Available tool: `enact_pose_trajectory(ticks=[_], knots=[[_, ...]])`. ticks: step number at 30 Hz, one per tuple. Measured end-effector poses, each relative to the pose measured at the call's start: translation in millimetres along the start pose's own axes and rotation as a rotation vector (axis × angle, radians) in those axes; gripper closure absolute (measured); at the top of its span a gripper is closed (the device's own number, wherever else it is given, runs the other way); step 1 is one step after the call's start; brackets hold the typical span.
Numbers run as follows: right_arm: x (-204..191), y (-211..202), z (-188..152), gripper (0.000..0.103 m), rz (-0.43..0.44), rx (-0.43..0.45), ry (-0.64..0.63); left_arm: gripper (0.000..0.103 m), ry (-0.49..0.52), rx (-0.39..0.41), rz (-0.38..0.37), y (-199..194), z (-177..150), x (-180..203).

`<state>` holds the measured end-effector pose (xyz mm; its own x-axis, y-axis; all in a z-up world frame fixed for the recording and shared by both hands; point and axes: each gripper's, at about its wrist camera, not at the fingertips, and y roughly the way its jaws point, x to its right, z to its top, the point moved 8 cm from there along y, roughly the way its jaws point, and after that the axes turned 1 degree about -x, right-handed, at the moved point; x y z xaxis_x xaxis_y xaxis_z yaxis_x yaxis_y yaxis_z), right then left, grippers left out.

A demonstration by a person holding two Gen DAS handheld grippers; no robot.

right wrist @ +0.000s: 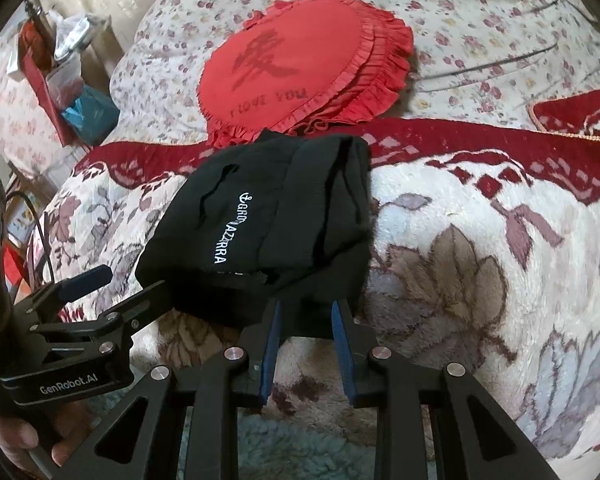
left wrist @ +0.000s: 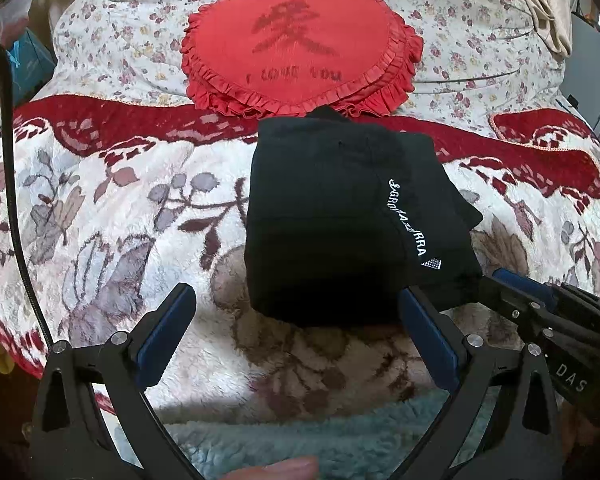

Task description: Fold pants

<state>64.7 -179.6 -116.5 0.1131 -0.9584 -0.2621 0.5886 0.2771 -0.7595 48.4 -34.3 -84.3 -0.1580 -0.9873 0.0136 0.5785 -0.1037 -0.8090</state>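
Observation:
The black pants (left wrist: 332, 216) lie folded into a compact bundle on the floral blanket, white lettering down one side; they also show in the right wrist view (right wrist: 268, 224). My left gripper (left wrist: 296, 312) is wide open, its blue-padded fingers (left wrist: 168, 332) standing either side of the bundle's near edge, holding nothing. My right gripper (right wrist: 306, 308) is partly open, its tips at the bundle's near edge with no cloth between the pads. It enters the left wrist view from the right (left wrist: 516, 288). The left gripper shows at the left of the right wrist view (right wrist: 112, 292).
A red heart-shaped ruffled cushion (left wrist: 300, 44) lies just beyond the pants on a floral quilt (left wrist: 480, 40). The plush blanket (left wrist: 120, 220) has a dark red border. Bags and clutter (right wrist: 72, 80) stand off the bed's left side. A black cable (left wrist: 8, 160) hangs at left.

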Motion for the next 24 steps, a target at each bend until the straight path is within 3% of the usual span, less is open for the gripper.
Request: enact_pose_trajectory(ticks=[24], knots=[[-1.9,-0.1,-1.1,0.078,-0.006,0.001,0.001,0.002,-0.001,-0.005,-0.004,0.8,-0.6,-0.3]])
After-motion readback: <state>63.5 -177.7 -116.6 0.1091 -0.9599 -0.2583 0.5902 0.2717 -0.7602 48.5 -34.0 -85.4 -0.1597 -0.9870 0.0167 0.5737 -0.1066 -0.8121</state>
